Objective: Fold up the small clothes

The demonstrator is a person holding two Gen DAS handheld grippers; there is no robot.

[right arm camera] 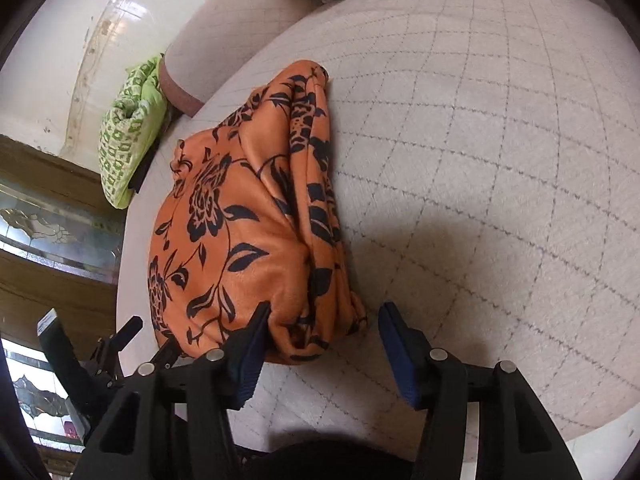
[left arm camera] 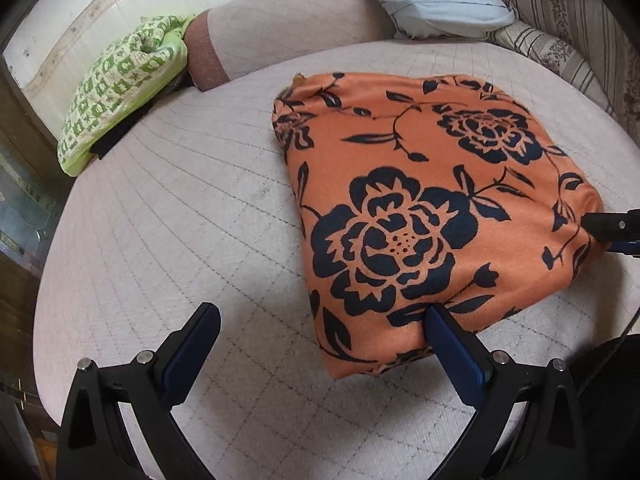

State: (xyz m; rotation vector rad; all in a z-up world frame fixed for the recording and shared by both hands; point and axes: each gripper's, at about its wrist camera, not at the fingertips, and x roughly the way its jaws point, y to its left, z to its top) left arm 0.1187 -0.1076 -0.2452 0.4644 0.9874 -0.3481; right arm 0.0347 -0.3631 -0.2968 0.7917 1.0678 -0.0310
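Right gripper (left arm camera: pixel 612 226) cut off by frame edge beside orange floral garment (left arm camera: pixel 420 208); garment's underside hidden. Behind garment, dark item (left arm camera: pixel 116 138) lay mostly hidden under green cloth (left arm camera: pixel 120 88).

Quilted pale bed (left arm camera: pixel 168 208), folded orange floral cloth (left arm camera: pixel 420 216), green patterned bundle (left arm camera: pixel 120 88)
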